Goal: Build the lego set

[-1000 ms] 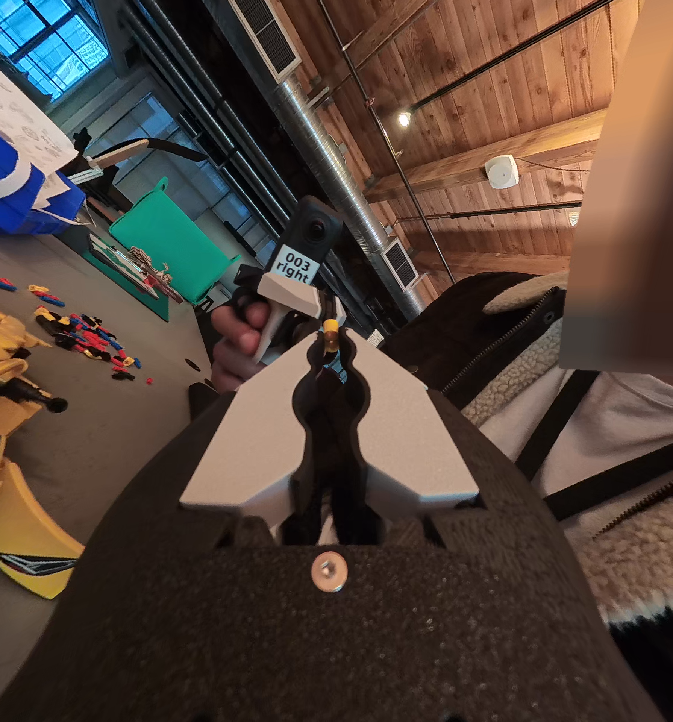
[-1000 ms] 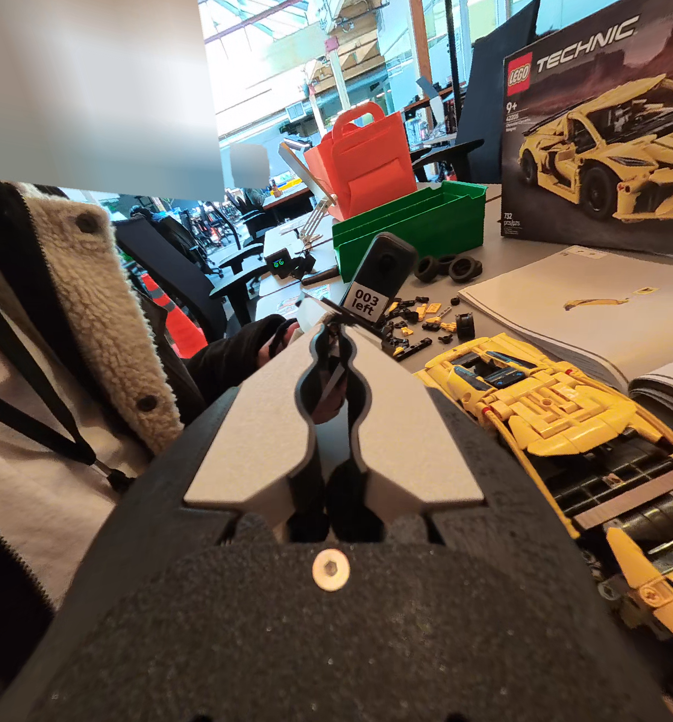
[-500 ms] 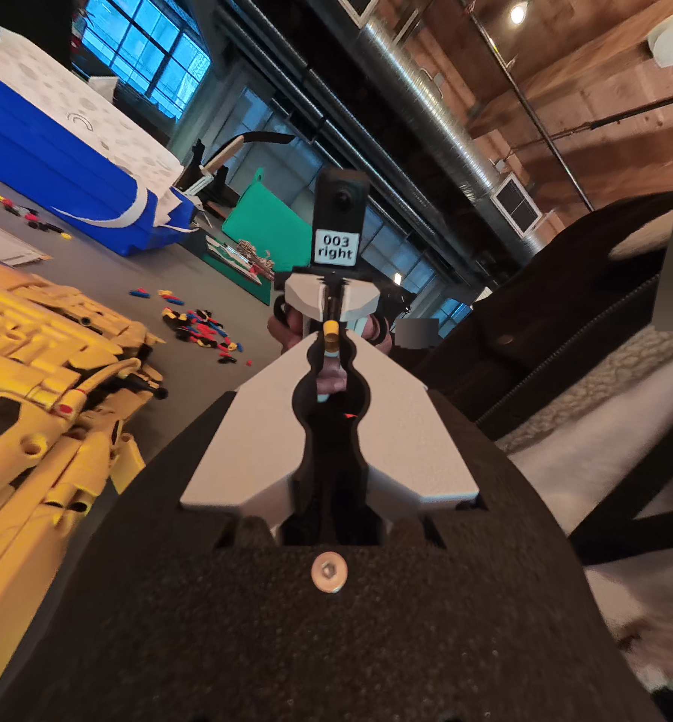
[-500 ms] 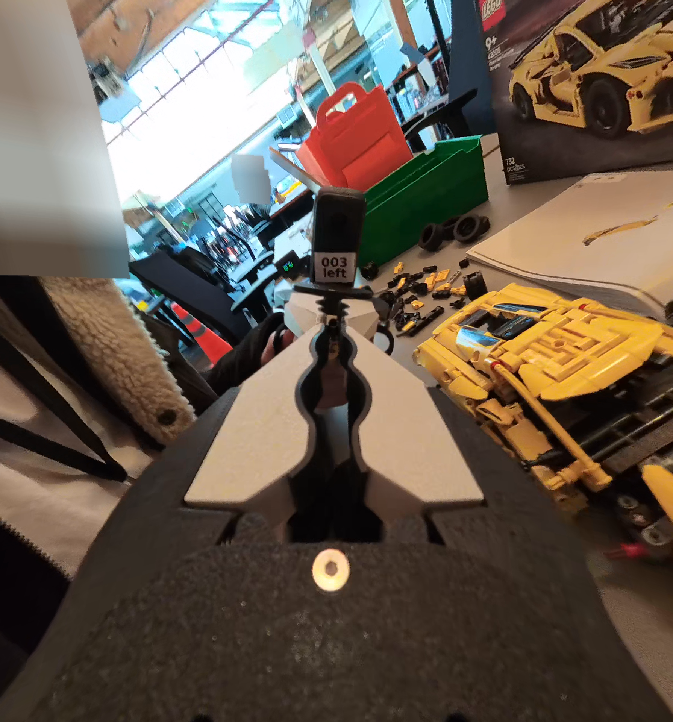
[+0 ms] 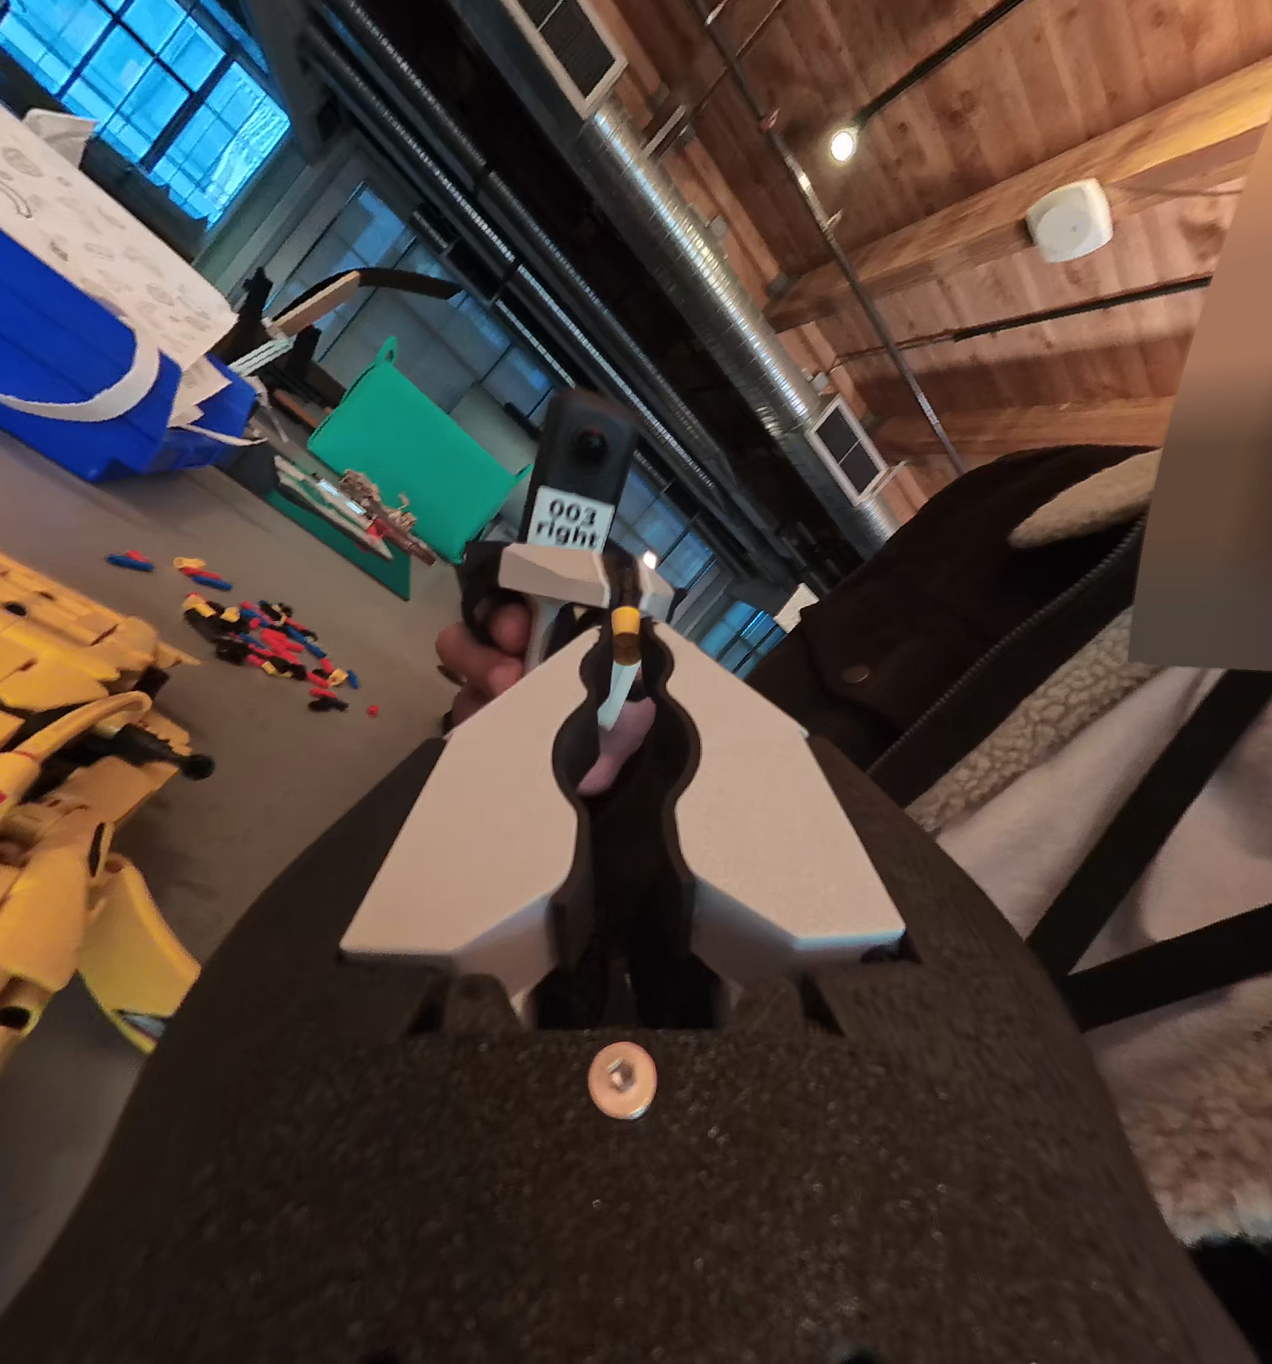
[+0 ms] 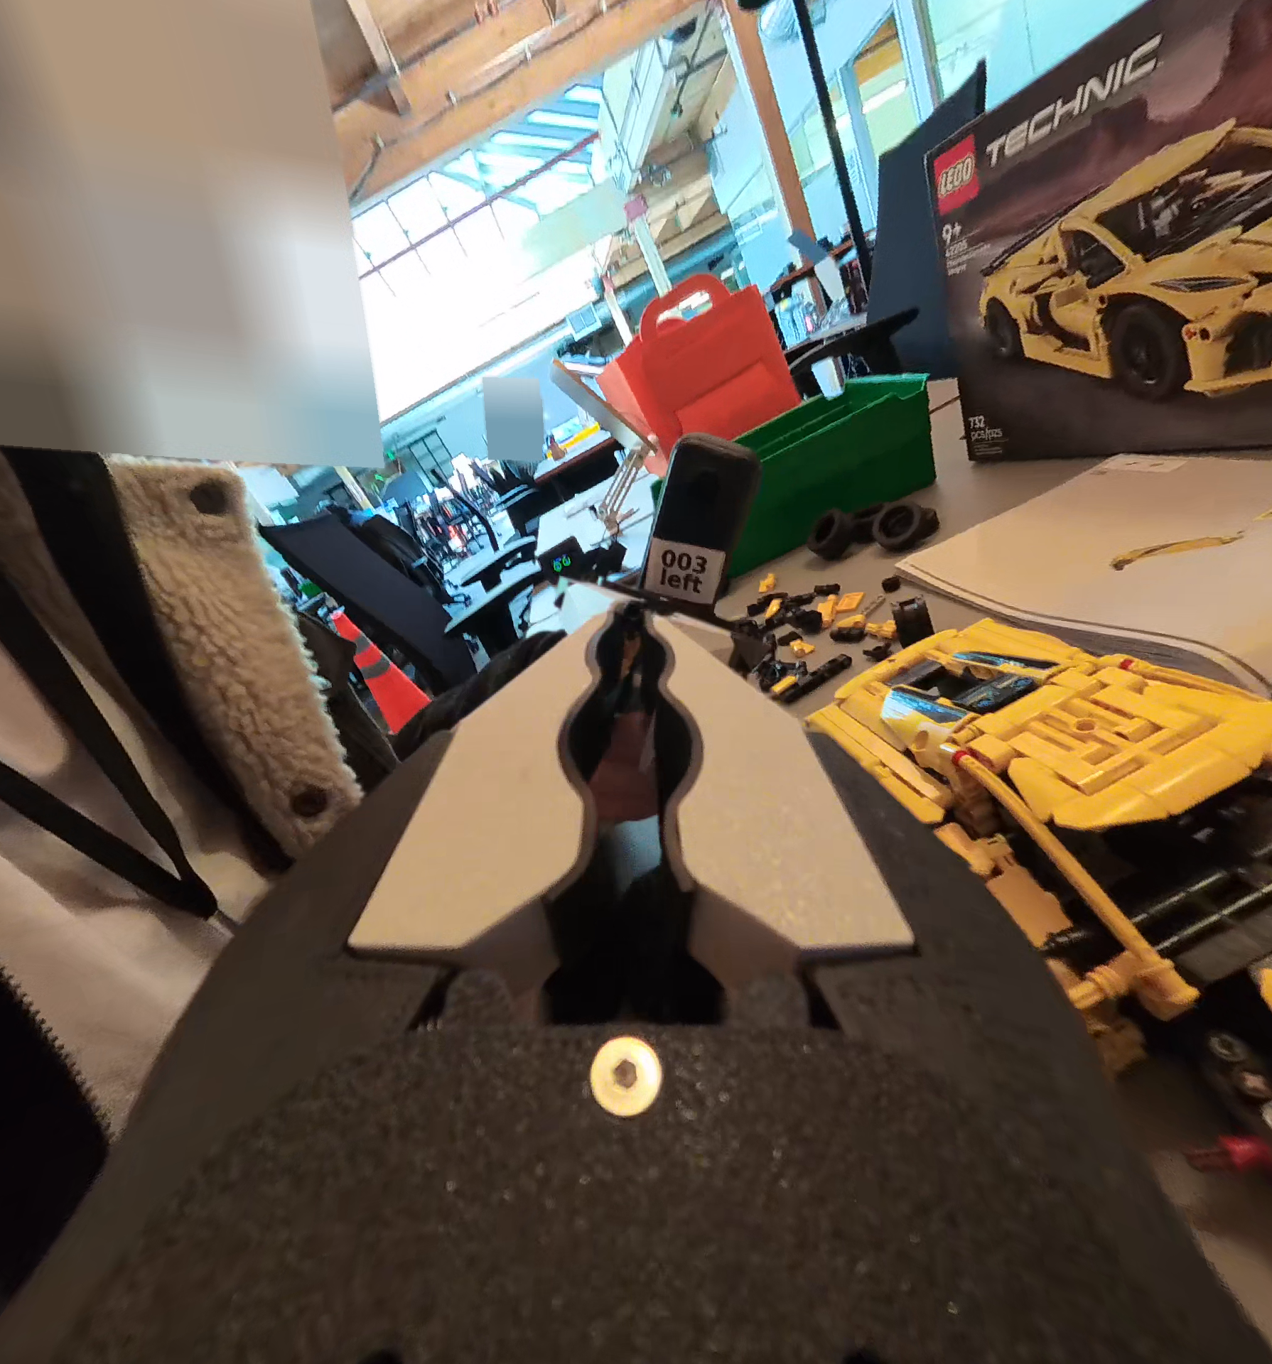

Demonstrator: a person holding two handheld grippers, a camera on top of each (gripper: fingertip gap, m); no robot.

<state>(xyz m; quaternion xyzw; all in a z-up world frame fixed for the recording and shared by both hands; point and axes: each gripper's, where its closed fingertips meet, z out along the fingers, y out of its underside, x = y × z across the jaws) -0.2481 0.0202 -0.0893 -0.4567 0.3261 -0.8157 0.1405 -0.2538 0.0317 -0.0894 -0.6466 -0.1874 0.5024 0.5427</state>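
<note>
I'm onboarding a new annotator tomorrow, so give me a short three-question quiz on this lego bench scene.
1. True or false: the yellow car rests on the table.
2. The left gripper pinches a thin rod whose tip is: A red, B yellow, C blue.
3. Fill in: the black tyres lie beside the ____ bin.
Key: 1 true; 2 B; 3 green.

Printed lego box, white camera stickers (both lettered)
</note>
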